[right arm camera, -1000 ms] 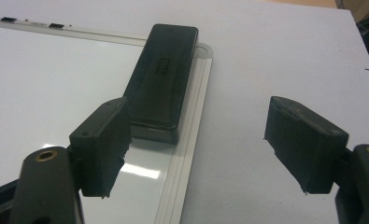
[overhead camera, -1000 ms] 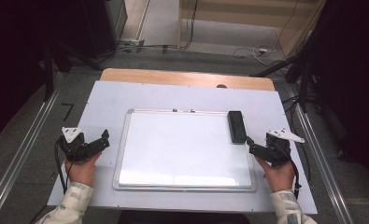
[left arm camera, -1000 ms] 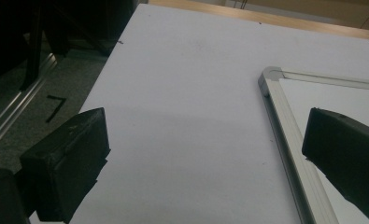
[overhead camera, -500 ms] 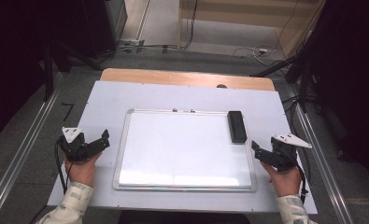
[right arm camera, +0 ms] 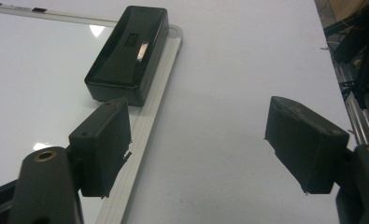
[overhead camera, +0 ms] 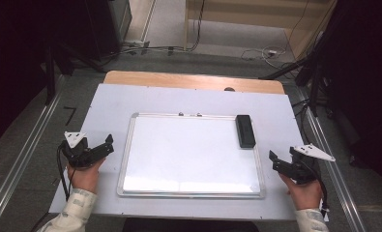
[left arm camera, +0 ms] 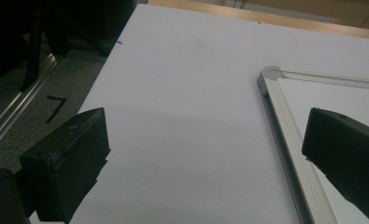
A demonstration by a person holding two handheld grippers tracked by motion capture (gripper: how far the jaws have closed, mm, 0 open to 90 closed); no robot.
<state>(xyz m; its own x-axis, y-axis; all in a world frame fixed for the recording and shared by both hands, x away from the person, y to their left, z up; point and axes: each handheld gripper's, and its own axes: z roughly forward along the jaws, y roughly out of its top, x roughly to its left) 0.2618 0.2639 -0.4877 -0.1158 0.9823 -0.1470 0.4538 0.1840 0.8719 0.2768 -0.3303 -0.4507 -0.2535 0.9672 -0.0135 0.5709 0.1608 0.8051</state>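
Note:
A white-surfaced whiteboard (overhead camera: 193,154) with a silver frame lies flat in the middle of the white table cover (overhead camera: 179,99). A black eraser block (overhead camera: 245,130) rests on the board's far right corner, partly over the frame. My left gripper (overhead camera: 107,145) hovers just left of the board, open, with nothing between its jaws. My right gripper (overhead camera: 275,162) stands open to the right of the board, nearer than the eraser and apart from it. In the right gripper view the eraser (right arm camera: 128,51) lies ahead of the left pad (right arm camera: 102,144). The left gripper view shows the board's corner frame (left arm camera: 285,121).
A strip of wooden tabletop (overhead camera: 193,81) shows beyond the white cover. Metal floor rails (overhead camera: 24,154) run along both sides of the table, and cables (overhead camera: 266,50) lie on the floor behind it. Two small magnets (overhead camera: 188,114) sit on the board's far frame.
My right gripper has drawn back to the right and toward the table's near edge, away from the eraser. The left gripper, the board and the eraser have stayed put.

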